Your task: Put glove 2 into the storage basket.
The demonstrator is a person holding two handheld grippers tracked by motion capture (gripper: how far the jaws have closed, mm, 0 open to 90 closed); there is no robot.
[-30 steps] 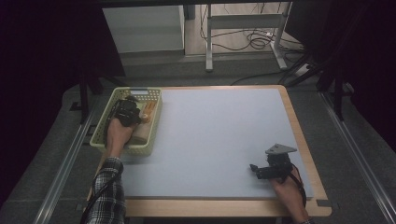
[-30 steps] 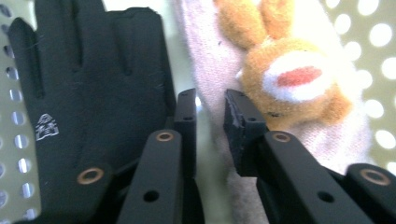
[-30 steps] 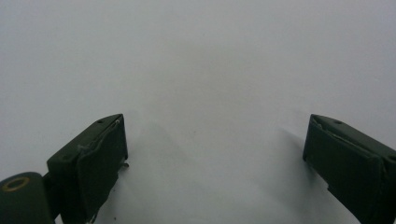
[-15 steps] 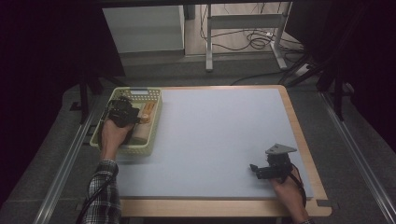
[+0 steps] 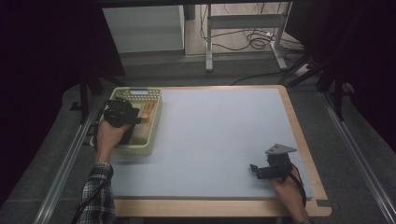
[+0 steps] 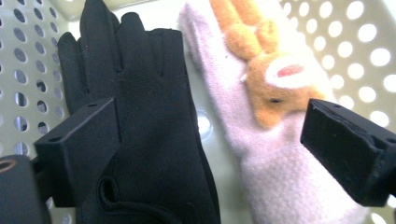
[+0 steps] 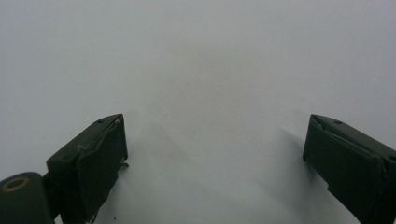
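While its jaws have just been opening — left claw point(image 6: 205, 140) released, above black glove point(image 6: 140, 116) in basket point(image 5: 154, 126).

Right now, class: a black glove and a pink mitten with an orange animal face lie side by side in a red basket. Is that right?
Not quite. The basket is pale yellow-green, not red, as the high view shows. The black glove and the pink mitten do lie side by side in it.

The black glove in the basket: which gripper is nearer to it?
Left. The left gripper hovers over the black glove in the basket, jaws open; the right gripper is far across the table.
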